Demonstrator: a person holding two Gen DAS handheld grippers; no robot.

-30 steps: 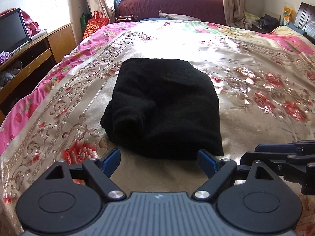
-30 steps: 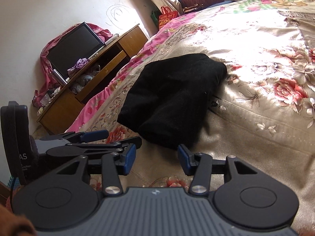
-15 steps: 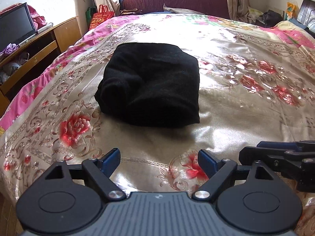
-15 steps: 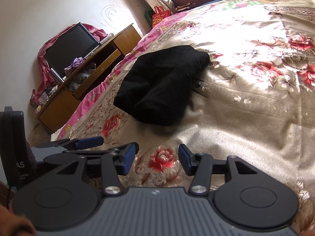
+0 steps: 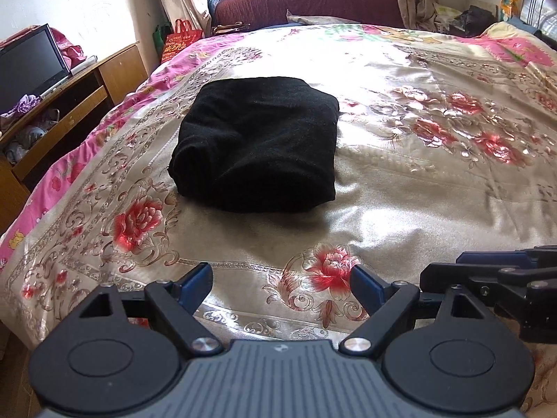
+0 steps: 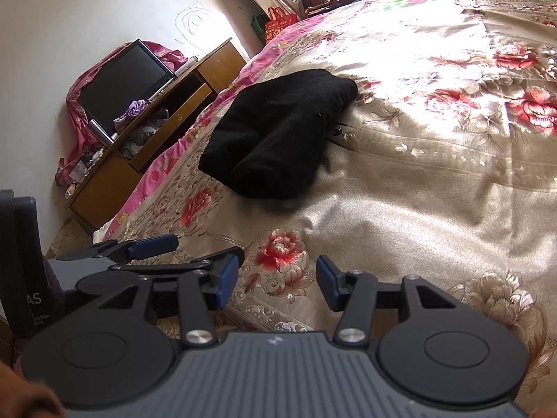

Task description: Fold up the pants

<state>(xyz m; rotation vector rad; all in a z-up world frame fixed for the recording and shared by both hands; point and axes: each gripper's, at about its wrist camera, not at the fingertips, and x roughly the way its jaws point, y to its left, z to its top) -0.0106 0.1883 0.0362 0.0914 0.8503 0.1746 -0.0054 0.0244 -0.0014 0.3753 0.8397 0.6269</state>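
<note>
Left wrist: black pants (image 5: pixel 256 144) lay as a thick, soft, knit-looking rectangular bundle on the glossy floral bedspread (image 5: pixel 417 188), well apart from the left gripper (image 5: pixel 281 280), jaws apart and empty. Right wrist: same bundle (image 6: pixel 278 136), rounded near edge, right gripper (image 6: pixel 277 278) jaws apart, holding nothing. Folding looked done; next move probably just a check or slight squaring of the edges.
</note>
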